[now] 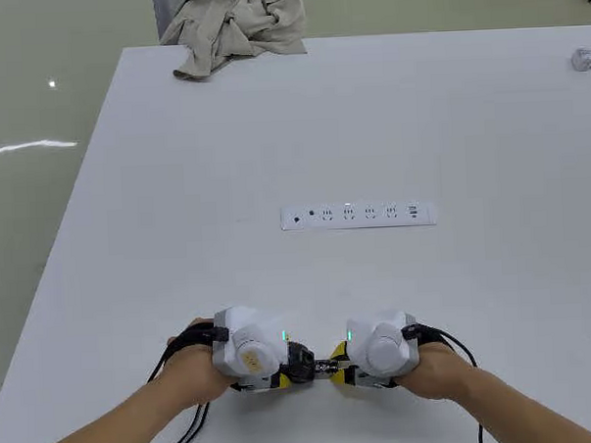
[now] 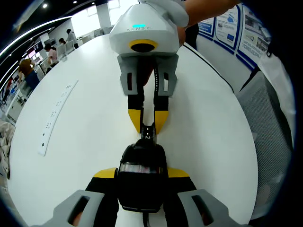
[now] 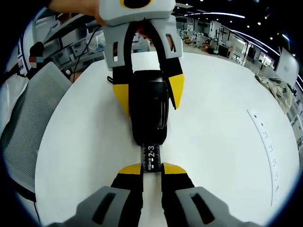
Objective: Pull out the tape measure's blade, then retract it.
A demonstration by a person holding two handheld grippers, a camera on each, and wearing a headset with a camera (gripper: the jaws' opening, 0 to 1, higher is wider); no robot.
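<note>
The white-and-grey left gripper is grasping the black, rounded plastic tape measure, its yellow-tipped jaws pressing on both flanks of the case. Facing it nose to nose, the matching right gripper is clenching its jaws on the narrow pale metal blade, which is sticking a short way out of the case. Black numerals 2 and 3 are showing on the strip just ahead of the yellow tips. In the left gripper view the right gripper's tips are pinching the blade just beside the case mouth, so the two grippers are sitting near each other with the tape measure between them.

In the head view the pair is sitting low at the middle of the near edge of the broad white bench. The person's left hand and right hand are wrapping around the gripper bodies, and thin black cables are trailing toward the person. Whether the case is touching the bench I cannot tell.

Farther out, a long white power strip is lying flat across the middle of the bench, well apart from the grippers. A crumpled beige cloth is draping over the far edge to the left, and a small crumpled pale object is sitting near the far right edge. In the right gripper view a grey mesh chair back is standing beside the bench.
</note>
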